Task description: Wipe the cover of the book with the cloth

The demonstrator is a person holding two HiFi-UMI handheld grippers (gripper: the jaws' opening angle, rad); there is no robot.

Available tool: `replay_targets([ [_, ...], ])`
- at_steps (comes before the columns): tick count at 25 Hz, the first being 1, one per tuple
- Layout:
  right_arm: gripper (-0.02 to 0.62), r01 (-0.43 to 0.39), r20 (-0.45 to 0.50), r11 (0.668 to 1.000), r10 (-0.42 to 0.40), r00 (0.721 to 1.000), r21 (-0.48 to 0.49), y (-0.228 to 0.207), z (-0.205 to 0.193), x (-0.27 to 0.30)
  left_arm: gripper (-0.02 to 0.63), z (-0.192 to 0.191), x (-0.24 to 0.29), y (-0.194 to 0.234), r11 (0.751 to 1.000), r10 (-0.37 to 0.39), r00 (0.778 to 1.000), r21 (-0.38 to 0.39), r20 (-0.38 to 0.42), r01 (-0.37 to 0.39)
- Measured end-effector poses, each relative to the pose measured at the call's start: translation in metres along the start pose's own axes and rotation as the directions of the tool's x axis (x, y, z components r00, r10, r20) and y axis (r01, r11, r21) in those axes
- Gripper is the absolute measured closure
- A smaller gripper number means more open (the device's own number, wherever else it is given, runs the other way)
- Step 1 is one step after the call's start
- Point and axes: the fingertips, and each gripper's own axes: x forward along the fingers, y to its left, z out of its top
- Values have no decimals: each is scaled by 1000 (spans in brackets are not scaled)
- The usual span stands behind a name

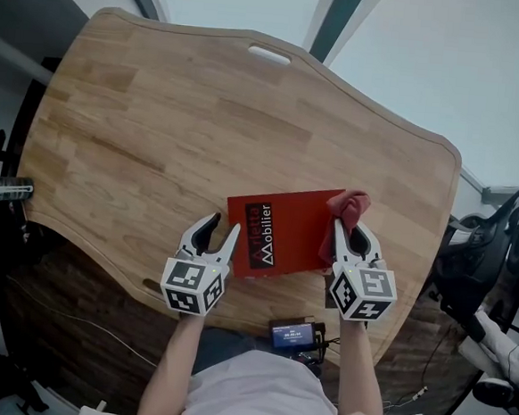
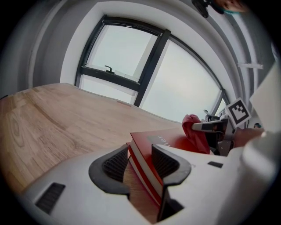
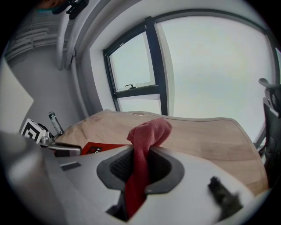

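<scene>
Your right gripper (image 1: 352, 229), clamped on the cloth (image 1: 349, 205), sits at the right edge of the book (image 1: 285, 226) flat on the table (image 1: 159, 123); sweep left toward your left gripper (image 1: 223, 224), jaws apart astride its corner.

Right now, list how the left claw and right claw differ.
The left claw stands open; the right claw is shut on a crumpled red cloth. The left claw straddles a corner of the red-covered book without gripping it; the right claw holds its cloth at the book's right edge. Both are white, at the book's edges.
</scene>
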Motion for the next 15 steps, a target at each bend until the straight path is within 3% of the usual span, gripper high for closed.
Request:
replay_targets([
  [15, 522, 47, -118, 999, -49, 992, -16, -7, -11, 23, 443, -1, 2, 0, 1000, -8, 1000, -12, 11, 9],
])
